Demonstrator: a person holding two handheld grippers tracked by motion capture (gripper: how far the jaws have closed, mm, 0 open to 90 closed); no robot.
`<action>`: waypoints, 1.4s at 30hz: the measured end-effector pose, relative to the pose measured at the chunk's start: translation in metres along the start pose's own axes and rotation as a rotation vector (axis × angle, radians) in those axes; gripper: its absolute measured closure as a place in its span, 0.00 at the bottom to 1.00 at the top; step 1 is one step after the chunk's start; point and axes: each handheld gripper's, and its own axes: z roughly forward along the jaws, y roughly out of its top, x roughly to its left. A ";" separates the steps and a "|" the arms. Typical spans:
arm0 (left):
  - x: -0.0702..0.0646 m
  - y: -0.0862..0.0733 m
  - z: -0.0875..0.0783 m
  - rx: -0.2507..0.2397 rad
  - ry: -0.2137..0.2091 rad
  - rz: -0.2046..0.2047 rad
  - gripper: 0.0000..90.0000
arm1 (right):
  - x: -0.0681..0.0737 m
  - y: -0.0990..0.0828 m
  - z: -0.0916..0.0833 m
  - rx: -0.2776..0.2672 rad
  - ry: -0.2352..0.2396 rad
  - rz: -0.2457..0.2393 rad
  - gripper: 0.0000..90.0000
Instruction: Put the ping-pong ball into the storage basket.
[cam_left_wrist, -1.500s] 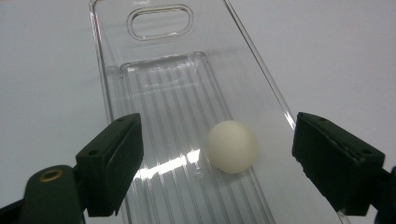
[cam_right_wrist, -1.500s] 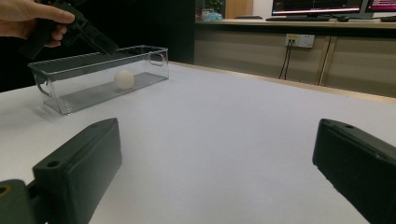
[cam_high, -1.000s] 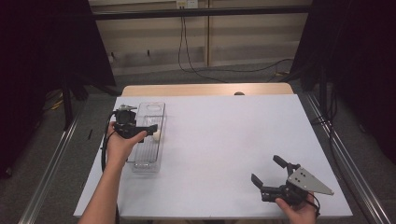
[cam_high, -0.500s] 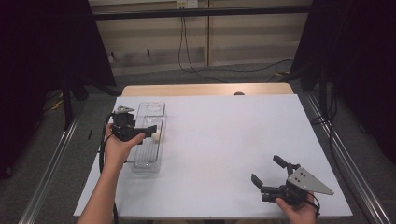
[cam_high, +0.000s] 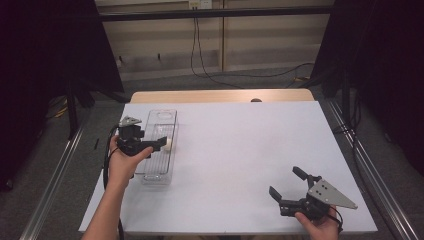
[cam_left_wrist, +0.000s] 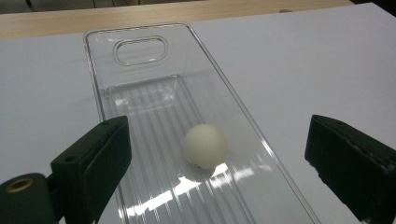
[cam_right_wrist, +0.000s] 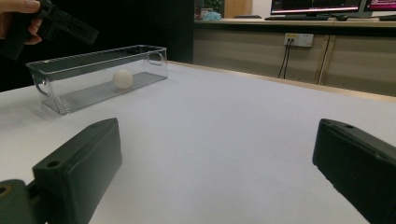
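Ball (cam_left_wrist: 205, 145) lies in clear bin (cam_left_wrist: 107, 70), left claw (cam_left_wrist: 219, 172) spread above.

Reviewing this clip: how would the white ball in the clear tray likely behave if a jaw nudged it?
The ball is round and smooth, so it would probably roll along the ribbed floor of the tray. The tray walls should stop it. It looks light, so a pinch could squirt it aside.

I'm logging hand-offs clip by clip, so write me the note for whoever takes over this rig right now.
Left tongs: open, empty, held above the clear bin.
Right tongs: open, empty, at the near right corner of the white table, away from the work.
White ball: loose on the ribbed floor of the bin, about midway along it, nothing gripping it.
Done: ball lies inside the bin.
Left: probably nothing but drawing the left tongs clear, unless the ball is to come out again.
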 end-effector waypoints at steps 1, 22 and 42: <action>0.000 -0.001 -0.001 -0.006 0.002 -0.001 0.08 | 0.000 0.000 0.000 0.000 0.000 0.000 0.01; -0.001 -0.019 -0.021 -0.080 -0.031 0.010 0.08 | 0.000 0.000 0.000 -0.004 -0.003 0.003 0.01; 0.003 -0.034 -0.039 -0.143 -0.045 0.018 0.05 | 0.001 0.000 0.001 0.000 0.000 -0.002 0.01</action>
